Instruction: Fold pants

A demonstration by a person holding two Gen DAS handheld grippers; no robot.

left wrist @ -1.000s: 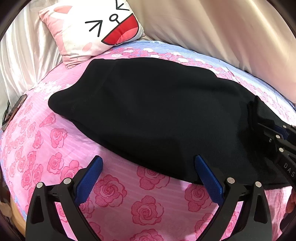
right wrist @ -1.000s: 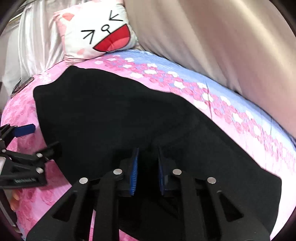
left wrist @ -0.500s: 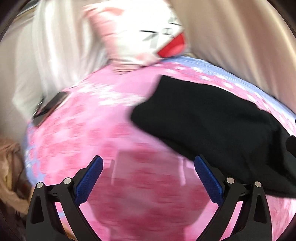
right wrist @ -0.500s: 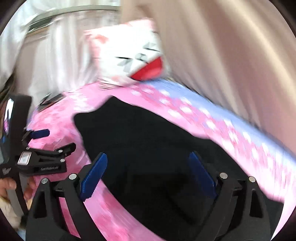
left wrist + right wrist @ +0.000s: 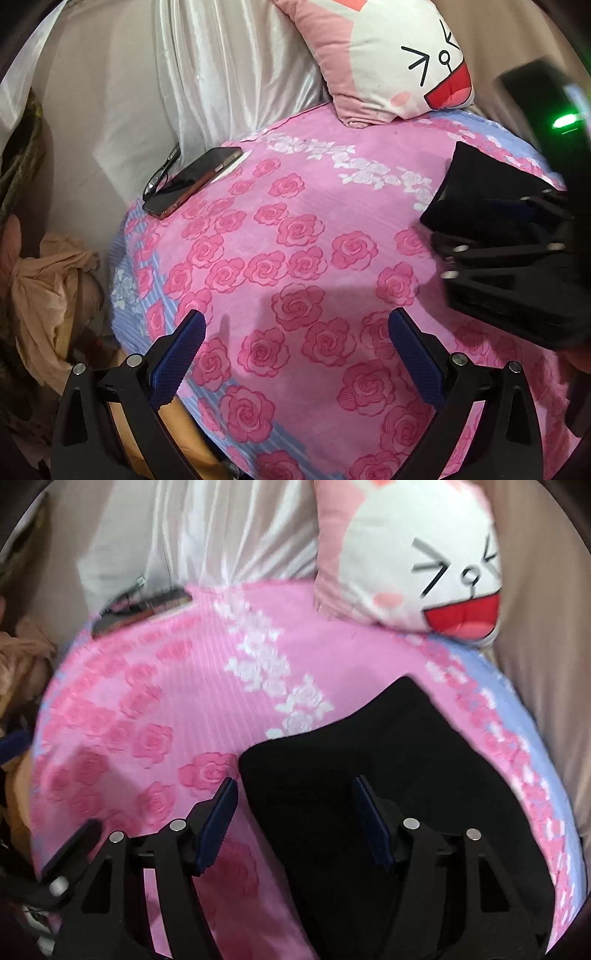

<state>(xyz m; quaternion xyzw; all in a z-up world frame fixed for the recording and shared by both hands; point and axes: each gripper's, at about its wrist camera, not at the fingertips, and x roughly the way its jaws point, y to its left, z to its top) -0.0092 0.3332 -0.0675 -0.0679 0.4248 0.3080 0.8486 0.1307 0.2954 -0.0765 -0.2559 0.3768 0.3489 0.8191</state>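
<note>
Presently the black pants (image 5: 388, 775) lie folded on the rose bedsheet (image 5: 295, 240), soft and limp, best pinched at a corner; right gripper (image 5: 295, 819), jaws lately narrowing, and left gripper (image 5: 295, 354) both gape empty.

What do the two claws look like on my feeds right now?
Left claw: matte black plastic arms with triangular cut-outs, silver round rivets, and flat blue textured pads. Right claw: the same black frame, rivets and blue pads; its body shows a green light in the left wrist view.
</note>
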